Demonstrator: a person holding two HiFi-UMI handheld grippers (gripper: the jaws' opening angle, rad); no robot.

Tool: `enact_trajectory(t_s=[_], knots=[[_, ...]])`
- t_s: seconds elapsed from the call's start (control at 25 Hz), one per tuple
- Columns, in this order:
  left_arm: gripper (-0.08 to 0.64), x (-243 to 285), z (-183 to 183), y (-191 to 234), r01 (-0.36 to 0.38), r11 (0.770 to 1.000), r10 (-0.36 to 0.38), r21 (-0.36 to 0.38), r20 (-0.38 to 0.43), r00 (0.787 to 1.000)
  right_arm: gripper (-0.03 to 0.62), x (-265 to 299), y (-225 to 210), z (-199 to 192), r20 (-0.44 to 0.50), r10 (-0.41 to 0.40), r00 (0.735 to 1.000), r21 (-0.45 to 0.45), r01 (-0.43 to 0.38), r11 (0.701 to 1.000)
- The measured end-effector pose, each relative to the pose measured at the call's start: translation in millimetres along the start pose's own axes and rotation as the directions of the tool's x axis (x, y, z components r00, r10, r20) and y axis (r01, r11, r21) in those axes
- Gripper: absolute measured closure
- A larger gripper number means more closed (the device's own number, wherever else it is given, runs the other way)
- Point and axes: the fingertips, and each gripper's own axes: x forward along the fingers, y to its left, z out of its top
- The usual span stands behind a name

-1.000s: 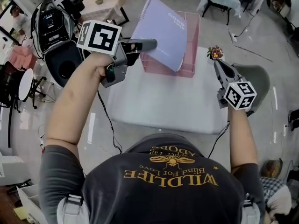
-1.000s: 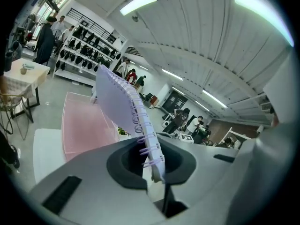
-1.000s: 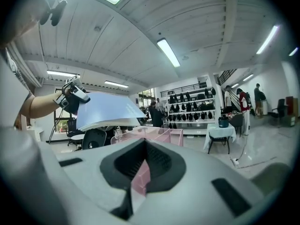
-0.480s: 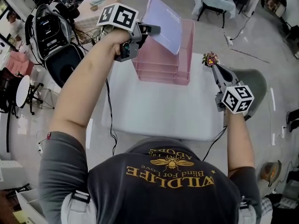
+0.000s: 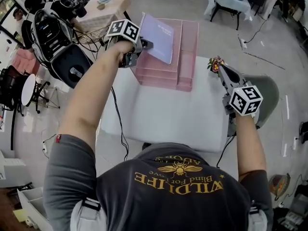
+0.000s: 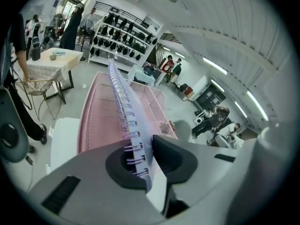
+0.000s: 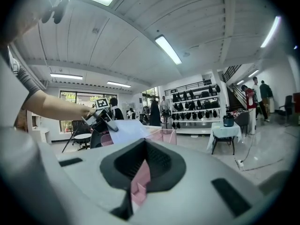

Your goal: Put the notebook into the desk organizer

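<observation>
A lilac spiral notebook (image 5: 159, 32) hangs tilted over the pink mesh desk organizer (image 5: 187, 47) at the far edge of the white table (image 5: 163, 114). My left gripper (image 5: 147, 44) pinches the notebook near its wire spine, and its jaws are opening slightly with the notebook between them. In the left gripper view the notebook (image 6: 129, 121) stands edge-on above the organizer's tray (image 6: 93, 121), gripped by the left gripper (image 6: 145, 158). My right gripper (image 5: 216, 66) hovers at the table's right edge, shut on a small pink flower-like piece (image 7: 139, 179).
A black chair (image 5: 72, 66) and bags stand left of the table, with a beige table (image 5: 103, 4) behind. A grey seat (image 5: 267, 88) sits to the right. A black cable (image 5: 118, 124) hangs along the table's left edge.
My left gripper has carried the notebook away from me and lower, from in front of the organizer to over its left trays. The right gripper has barely shifted.
</observation>
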Motion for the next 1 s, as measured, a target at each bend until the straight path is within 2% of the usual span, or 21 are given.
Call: enact_trajectory(t_s=[0.28,0.36,0.4,0.44,0.48,0.56,0.6,0.64,0.68,0.8,0.88,0.92,1.0], knots=[[0.48,4.7,-7.1,16.3,-0.097,0.994,0.103,0.051,-0.111,0.989,0.592,19.4,33.7,4.2,0.006,-0.016,1.0,-0.004,0.016,1.0],[0.433,4.6,-7.5,23.1,-0.16,0.984,0.17,0.082,-0.121,0.978,0.592,18.9,39.4,9.1,0.014,-0.022,1.0,-0.009,0.023,1.0],[0.407,3.6,-7.6,27.7,-0.208,0.971,0.222,0.116,-0.125,0.967,0.592,17.7,41.3,11.4,0.017,-0.025,1.0,-0.012,0.026,1.0],[0.4,2.3,-8.9,33.5,-0.267,0.948,0.291,0.17,-0.131,0.948,0.592,16.2,42.8,13.1,0.019,-0.028,0.999,-0.014,0.028,1.0],[0.403,1.2,-11.7,40.4,-0.334,0.909,0.375,0.249,-0.138,0.917,0.592,14.3,43.8,14.3,0.02,-0.029,0.999,-0.016,0.029,0.999],[0.407,4.2,-19.9,54.3,-0.433,0.788,0.534,0.436,-0.135,0.835,0.592,10.6,44.5,16.0,0.023,-0.031,0.999,-0.02,0.032,0.999],[0.401,9.1,-23.8,58.2,-0.451,0.738,0.578,0.503,-0.125,0.806,0.592,9.0,44.0,16.5,0.024,-0.031,0.999,-0.021,0.032,0.999],[0.402,15.2,-26.1,59.7,-0.458,0.708,0.598,0.538,-0.111,0.794,0.592,7.7,43.1,16.9,0.026,-0.031,0.999,-0.021,0.031,0.999],[0.402,20.5,-26.3,59.9,-0.465,0.693,0.605,0.551,-0.094,0.791,0.592,6.6,41.9,17.1,0.028,-0.029,0.999,-0.022,0.03,0.999],[0.402,25.7,-23.5,57.9,-0.487,0.667,0.62,0.564,-0.059,0.782,0.592,3.1,40.2,16.3,0.03,-0.025,0.999,-0.023,0.026,0.999],[0.4,28.4,-23.1,52.3,-0.478,0.666,0.614,0.573,-0.058,0.787,0.592,0.5,39.2,15.4,0.029,-0.026,0.999,-0.021,0.026,0.999],[0.399,31.3,-22.7,48.6,-0.467,0.677,0.601,0.57,-0.061,0.797,0.592,-0.4,38.2,15.0,0.028,-0.026,0.999,-0.019,0.027,0.999],[0.397,38.4,-22.6,41.9,-0.443,0.717,0.562,0.538,-0.072,0.824,0.592,-0.8,35.8,14.1,0.027,-0.027,0.999,-0.017,0.027,0.999]])
